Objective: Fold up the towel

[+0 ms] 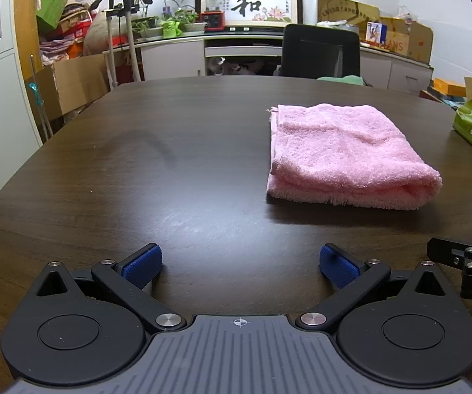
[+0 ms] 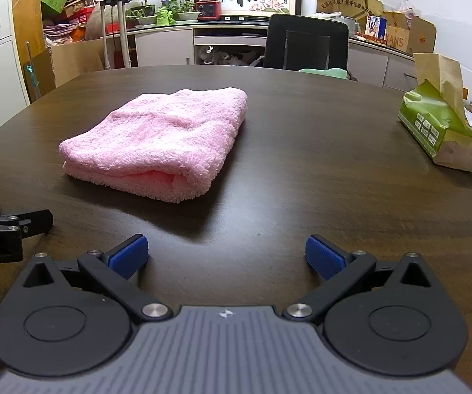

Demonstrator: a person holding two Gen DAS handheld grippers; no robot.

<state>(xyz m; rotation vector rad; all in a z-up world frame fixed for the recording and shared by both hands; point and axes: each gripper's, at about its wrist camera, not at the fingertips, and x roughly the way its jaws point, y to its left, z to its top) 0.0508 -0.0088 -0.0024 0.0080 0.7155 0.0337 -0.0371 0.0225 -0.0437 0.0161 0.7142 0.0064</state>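
Left wrist view shows the left gripper (image 1: 240, 264) at the bottom of the frame with its blue pads spread wide and nothing between them, above the bare dark table (image 1: 137, 180). To the right of the middle lies one pink towel (image 1: 344, 157), already doubled into a thick packet, its rounded fold at the lower right and its open edges along the left side. At the far right edge a black part of the right gripper (image 1: 465, 256) comes into the frame.

In the right wrist view the towel (image 2: 157, 144) lies at the centre left, well apart from the right gripper (image 2: 226, 257), which is also spread and holds nothing. At the right edge stands one green tissue pack (image 2: 439, 128).

I judge that the folding is finished or nearly so, because several layers are seen at the near edge; how many exactly I cannot tell. If one more fold is wanted, both grippers must reach forward and pinch the near corners together. Counted: one towel, two grippers, one tissue pack, one black chair (image 2: 306, 41) behind the table.
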